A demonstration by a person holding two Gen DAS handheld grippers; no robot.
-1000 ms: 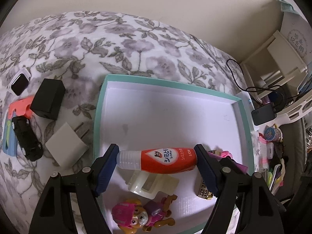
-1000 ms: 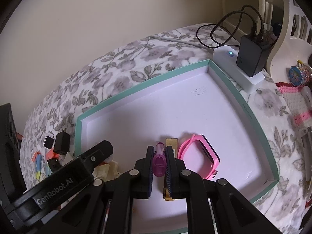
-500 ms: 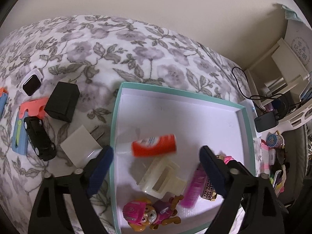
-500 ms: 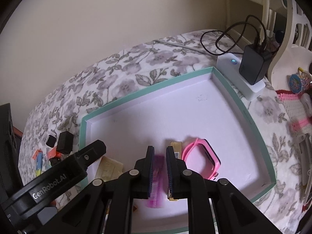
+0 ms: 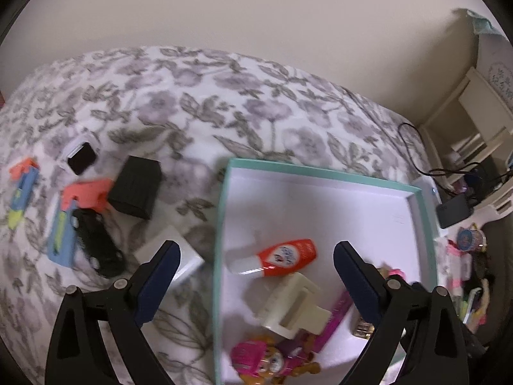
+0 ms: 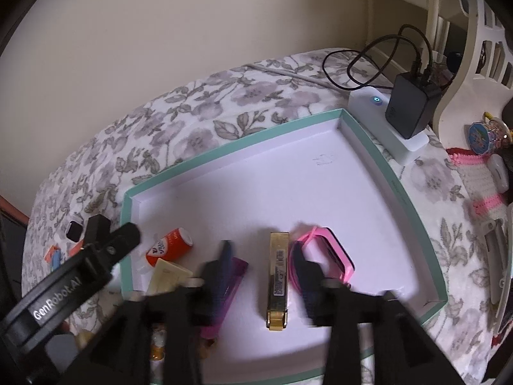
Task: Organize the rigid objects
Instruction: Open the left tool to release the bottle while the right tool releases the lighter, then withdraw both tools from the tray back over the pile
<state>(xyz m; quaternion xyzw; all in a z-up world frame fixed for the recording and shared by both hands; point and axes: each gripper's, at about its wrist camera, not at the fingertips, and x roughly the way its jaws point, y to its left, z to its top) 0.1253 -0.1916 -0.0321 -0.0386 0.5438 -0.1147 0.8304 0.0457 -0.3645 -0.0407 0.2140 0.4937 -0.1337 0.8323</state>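
- Right gripper (image 6: pixel 261 264): jaws have just been opening and nothing is pinched now. The purple tube (image 6: pixel 229 288) lies on the tray floor partly under the left finger, and the gold clip (image 6: pixel 278 279) lies in the gap, touched by neither pad.
- Left gripper (image 5: pixel 256 266): jaws have just been opening and stand wide, gripping nothing. The orange bottle (image 5: pixel 282 258) lies flat on the tray floor between the pads, clear of both.
- Step in hand, as I read it: release and clear out. Both drops look done; lift each gripper straight up first so the fingers don't drag the tube or the bottle sideways.
- Tray (image 5: pixel 221 224) near edge in the left view is already crowded: cream clip (image 5: pixel 295 304) at 6 o'clock of the bottle, pink toy pup (image 5: pixel 263 356) nearer still, pink band (image 6: pixel 323 256) just right of the gold clip in the right view. The far half of the tray is free; I'd place the next items there.
- Still outside on the floral bedcover (image 5: pixel 192 102), around 9 o'clock of the tray: white plug (image 5: pixel 179 253) closest to the rim, black toy car (image 5: pixel 96 240), coral-and-blue piece (image 5: pixel 77 211), black box (image 5: pixel 136 187), smartwatch (image 5: pixel 80 160) furthest out.
- Next target, my call: the white plug, just beside the left finger. Grip across the body, not the prongs.
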